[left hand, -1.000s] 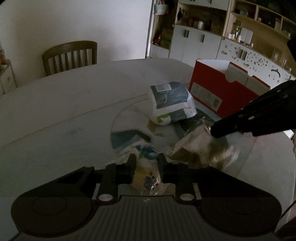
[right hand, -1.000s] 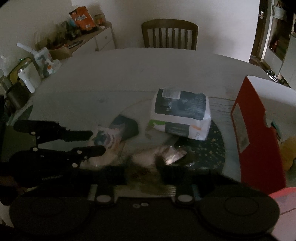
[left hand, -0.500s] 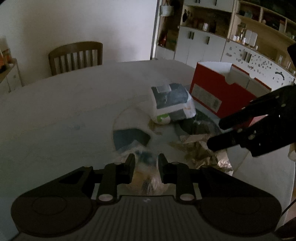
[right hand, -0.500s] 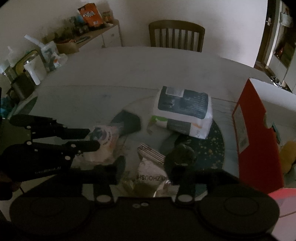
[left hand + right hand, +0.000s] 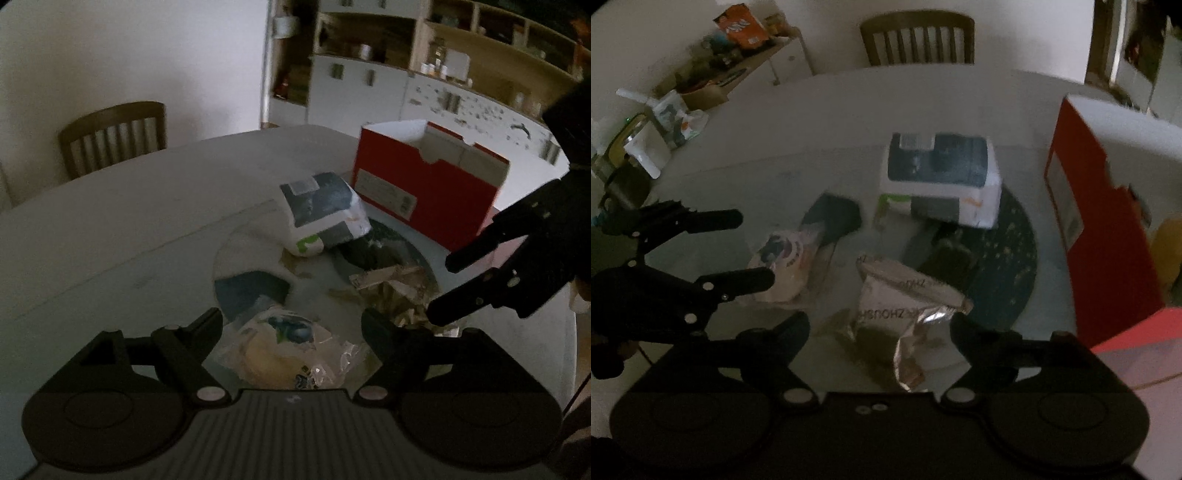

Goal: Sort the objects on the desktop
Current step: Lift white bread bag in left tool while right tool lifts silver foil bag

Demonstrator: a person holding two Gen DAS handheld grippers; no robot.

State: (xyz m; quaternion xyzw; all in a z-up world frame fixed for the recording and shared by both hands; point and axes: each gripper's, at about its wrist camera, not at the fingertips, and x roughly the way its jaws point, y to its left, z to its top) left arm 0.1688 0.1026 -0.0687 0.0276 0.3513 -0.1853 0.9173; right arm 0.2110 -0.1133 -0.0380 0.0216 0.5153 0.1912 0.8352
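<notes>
My left gripper (image 5: 291, 325) is opening, its jaws wide on either side of a clear snack bag (image 5: 284, 343) with a blue print that lies loose on the glass turntable (image 5: 243, 251). My right gripper (image 5: 881, 325) is also opening, over a crumpled silver foil bag (image 5: 905, 302) that rests free between its fingers. In the right wrist view the left gripper (image 5: 755, 247) stands beside the clear snack bag (image 5: 786, 262). From the left wrist view the right gripper (image 5: 439, 291) hangs by the foil bag (image 5: 391, 291). A white and dark tissue pack (image 5: 942, 177) lies further back.
An open red box (image 5: 424, 195) stands at the right of the round table, close to the turntable. A wooden chair (image 5: 918, 40) is at the far side. A sideboard (image 5: 713, 74) crowded with packets and bottles lies left. Shelves and white cabinets (image 5: 369, 88) line the back wall.
Both grippers were shut on their bags a second ago. The right one opened first, then the left, and both bags now lie loose on the glass.
</notes>
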